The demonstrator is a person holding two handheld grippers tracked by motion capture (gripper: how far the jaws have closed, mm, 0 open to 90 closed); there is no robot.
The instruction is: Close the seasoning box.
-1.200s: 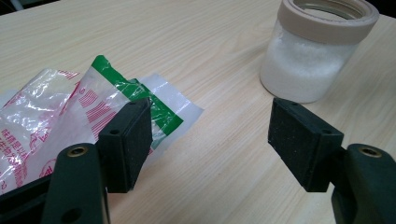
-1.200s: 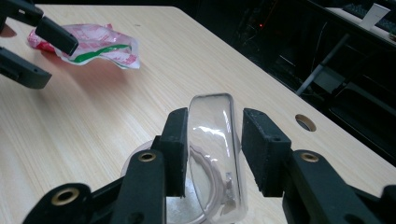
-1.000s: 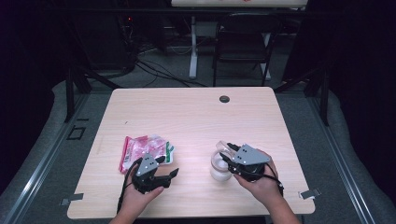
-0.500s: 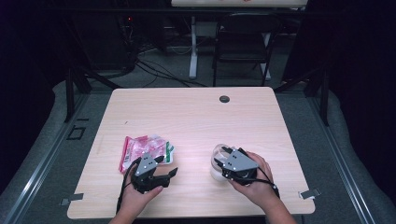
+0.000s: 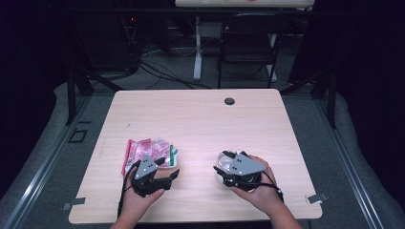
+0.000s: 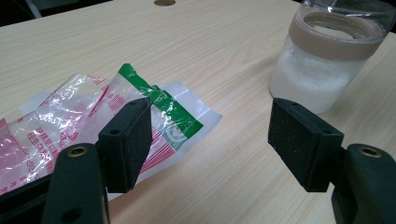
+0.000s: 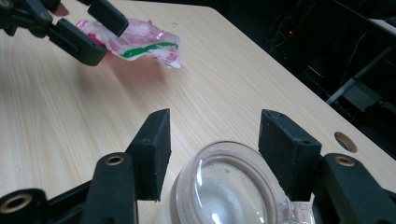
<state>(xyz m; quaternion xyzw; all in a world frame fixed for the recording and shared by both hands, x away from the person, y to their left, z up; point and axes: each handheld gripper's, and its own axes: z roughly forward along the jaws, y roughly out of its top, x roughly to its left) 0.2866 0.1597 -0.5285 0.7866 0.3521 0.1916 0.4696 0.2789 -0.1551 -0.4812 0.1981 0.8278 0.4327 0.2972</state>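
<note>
Worktop point(image 5: 200, 124): pale wood-grain top; a small dark round grommet point(image 5: 229, 101) is set in it near the far edge, and everything I work with lies near my edge.

Plastic packet point(image 5: 148, 151): crinkled clear film printed in red and pink with a green band, lying flat on the worktop at my left. In the left gripper view point(image 6: 93, 126) its green-banded corner points toward the jar, well short of it.

Jar point(image 5: 223, 168): clear plastic with a tan band round the neck, holding something white and grainy. It stands upright at my right, apart from the packet. The left gripper view point(image 6: 329, 60) shows the white fill reaching up to the band.

Left gripper point(image 5: 165, 171): in my left hand, low over the worktop just beside the packet's near edge. My jaws are spread wide; in the left gripper view point(image 6: 212, 140) one jaw stands in front of the packet and nothing lies between them but bare wood.

Right gripper point(image 5: 220, 163): in my right hand, over the jar. In the right gripper view point(image 7: 215, 151) my jaws are spread to either side of the jar's rim and do not pinch it.
</note>
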